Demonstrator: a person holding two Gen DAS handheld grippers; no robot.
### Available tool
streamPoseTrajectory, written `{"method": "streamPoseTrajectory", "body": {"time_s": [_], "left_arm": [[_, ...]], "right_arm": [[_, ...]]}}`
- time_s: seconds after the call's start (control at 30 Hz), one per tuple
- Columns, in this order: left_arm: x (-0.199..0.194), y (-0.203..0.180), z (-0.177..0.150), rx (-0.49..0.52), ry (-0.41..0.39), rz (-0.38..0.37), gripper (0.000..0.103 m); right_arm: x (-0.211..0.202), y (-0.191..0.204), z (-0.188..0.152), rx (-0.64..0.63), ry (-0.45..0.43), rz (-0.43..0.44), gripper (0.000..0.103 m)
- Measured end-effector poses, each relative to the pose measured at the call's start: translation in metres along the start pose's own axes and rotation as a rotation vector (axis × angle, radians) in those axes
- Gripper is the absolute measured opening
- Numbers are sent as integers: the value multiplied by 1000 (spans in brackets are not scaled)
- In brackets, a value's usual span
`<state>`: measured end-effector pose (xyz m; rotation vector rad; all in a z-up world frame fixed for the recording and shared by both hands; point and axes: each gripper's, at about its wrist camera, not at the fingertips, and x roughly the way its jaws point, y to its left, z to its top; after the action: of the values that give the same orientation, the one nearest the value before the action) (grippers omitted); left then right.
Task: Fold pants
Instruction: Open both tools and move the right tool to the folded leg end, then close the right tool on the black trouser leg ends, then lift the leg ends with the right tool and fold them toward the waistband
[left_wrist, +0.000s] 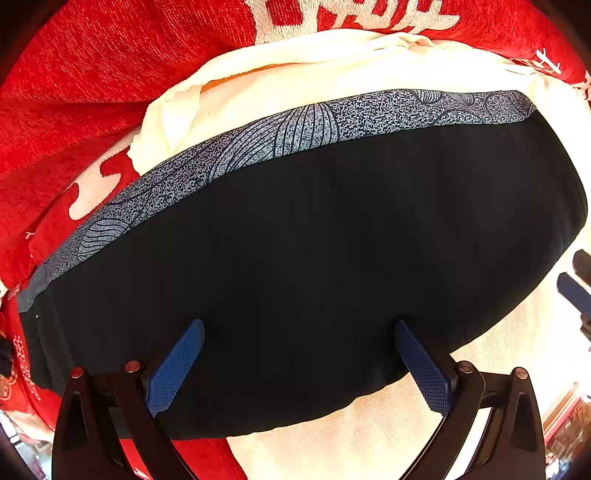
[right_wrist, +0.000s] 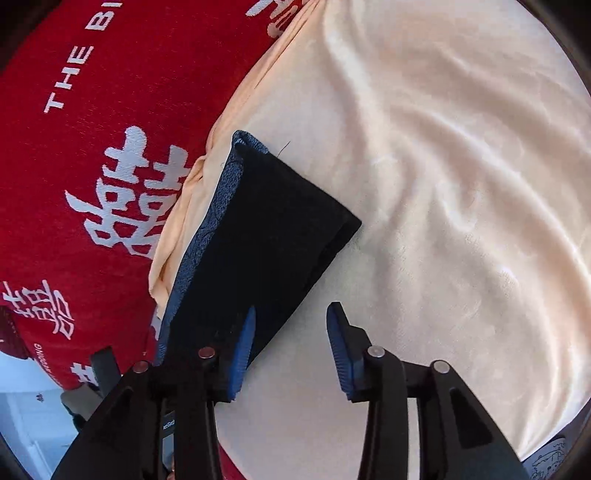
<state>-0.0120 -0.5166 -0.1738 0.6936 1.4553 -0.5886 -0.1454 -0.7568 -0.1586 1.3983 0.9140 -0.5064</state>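
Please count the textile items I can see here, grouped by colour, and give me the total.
Dark navy: 1, the folded pants with a patterned blue band.
Cream: 1, the blanket under the pants.
Red: 1, the cover with white lettering.
Total: 3

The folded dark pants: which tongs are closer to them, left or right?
Left. The left tongs hang open right over the folded dark pants, both tips above the cloth. The right tongs sit open at the pants' edge, mostly above the cream blanket.
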Motion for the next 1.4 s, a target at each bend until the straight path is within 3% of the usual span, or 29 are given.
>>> {"method": "streamPoseTrajectory", "body": {"time_s": [0.3, 0.7, 0.73, 0.77, 0.8, 0.83, 0.87, 0.97, 1.07, 1.17, 1.4], "left_arm": [[1, 0, -1, 2, -3, -4, 103], [-7, -7, -4, 30, -31, -6, 103], [-14, -6, -5, 16, -55, 5, 102], [-26, -2, -5, -6, -110, 29, 88], [-35, 1, -4, -18, -147, 42, 82], [-42, 3, -3, -27, -172, 45, 82], [-46, 6, -2, -41, -193, 47, 82], [-42, 5, 3, -43, -200, 20, 82], [-11, -17, -1, 24, -161, 10, 83], [-9, -14, -6, -20, -197, -29, 83], [-23, 11, -8, -36, -171, -115, 83]], "right_arm": [[19, -15, -6, 52, 37, 91, 44], [31, -18, 21, 23, -112, 232, 44], [34, -16, 25, 33, -114, 241, 44], [37, -15, 29, 52, -108, 246, 43], [40, -12, 32, 77, -93, 231, 39], [39, -11, 34, 93, -83, 210, 19], [36, -10, 34, 95, -85, 218, 15], [19, 6, 30, 34, -99, 234, 14], [3, 26, 25, -32, -109, 265, 14], [-7, 49, 19, -96, -118, 271, 14], [-15, 109, -4, -277, -147, 187, 14]]}}
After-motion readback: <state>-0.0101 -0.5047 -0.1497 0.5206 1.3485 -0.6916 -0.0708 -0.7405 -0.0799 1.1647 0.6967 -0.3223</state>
